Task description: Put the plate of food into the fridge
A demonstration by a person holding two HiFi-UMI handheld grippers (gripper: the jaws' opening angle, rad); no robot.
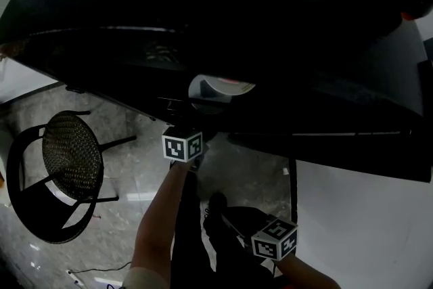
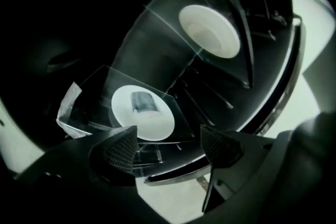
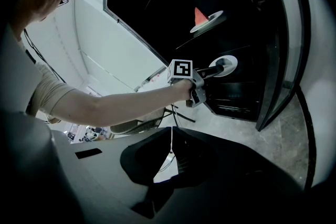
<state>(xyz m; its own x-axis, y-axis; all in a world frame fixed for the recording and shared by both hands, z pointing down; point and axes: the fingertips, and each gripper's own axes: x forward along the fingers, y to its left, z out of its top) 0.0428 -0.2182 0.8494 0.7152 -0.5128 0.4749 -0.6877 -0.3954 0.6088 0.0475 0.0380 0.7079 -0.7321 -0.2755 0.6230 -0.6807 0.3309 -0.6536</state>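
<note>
Left gripper view: plate of food (image 2: 142, 113) lies inside the fridge (image 2: 131, 23)

The left gripper (image 2: 169, 148) has its fingers (image 2: 118, 150) released. They stand wide apart and press on nothing. The plate of food is white with a dark piece on it. It lies on a glass shelf (image 2: 97, 92) in the dark fridge. Its near edge is just behind the tip of one finger, and I cannot tell if they touch. On a higher shelf sits a second white plate (image 2: 210, 30).

From the right gripper view, a bare arm (image 3: 115, 105) carries the left gripper into the open fridge, and its tip is at the rim of the plate of food. Higher up, another plate carries a red wedge (image 3: 199, 16). The fridge door (image 3: 283, 60) stands open at the right. The right gripper (image 3: 171, 134) is low and well apart from the fridge, with its fingers clenched together on nothing.

In the head view, a black chair (image 1: 64, 172) stands on the grey floor (image 1: 135, 172) at the left, near the fridge.
</note>
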